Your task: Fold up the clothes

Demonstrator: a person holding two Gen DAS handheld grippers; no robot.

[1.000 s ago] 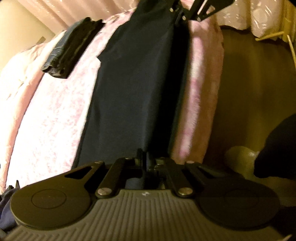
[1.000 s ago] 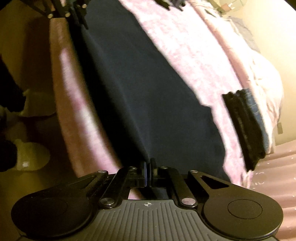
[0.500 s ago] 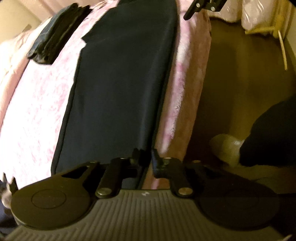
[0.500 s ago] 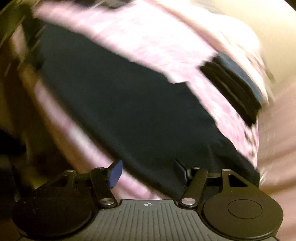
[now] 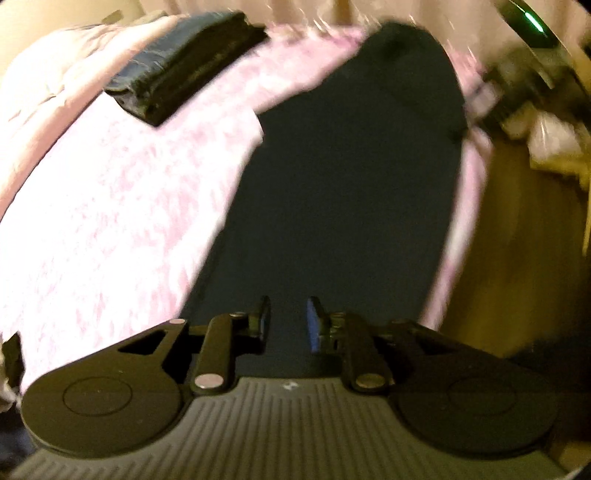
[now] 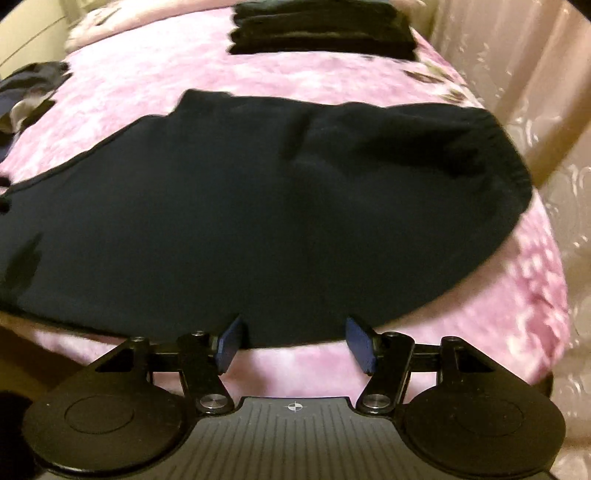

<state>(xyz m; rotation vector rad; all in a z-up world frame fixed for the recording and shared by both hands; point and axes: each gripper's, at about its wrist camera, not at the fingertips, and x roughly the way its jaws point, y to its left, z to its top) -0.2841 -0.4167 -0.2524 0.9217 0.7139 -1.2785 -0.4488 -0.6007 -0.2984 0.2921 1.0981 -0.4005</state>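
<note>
- While the dark garment [image 6: 258, 206] lies spread on the bed, both claws stand released and hold nothing.
- Dark garment: navy or black cloth, laid flat in a long strip along the near edge of the pink blanket [image 6: 184, 70]; it looks folded lengthwise once, judged from its narrow outline. One end shows gathered ripples, possibly a waistband; too blurred to be sure.
- Left claw [image 5: 286, 325]: jaws parted a little, pads bare, hovering over one end of the garment [image 5: 351, 184]. Whether the tips touch the cloth cannot be told.
- Right claw [image 6: 295, 345]: jaws spread wide, poised just at the garment's near hem, over the blanket's edge. Nothing sits between the pads.
- Folded stack [image 6: 321, 29]: finished dark items piled at the far side of the bed, well apart from the working piece; likely the destination for this garment once folded. Also seen in the left view [image 5: 184, 70].
- Unfolded clothes [image 6: 29, 85]: a crumpled dark heap at the blanket's corner, apparently waiting its turn.
- Floor [image 5: 517, 258]: brown, beside the bed; curtain [image 6: 535, 74] hangs at the other side.
- Judgement: the piece is laid out straight so that its ends can be pinched and brought together; the next fold seems to call for a fresh grip at each end.
</note>
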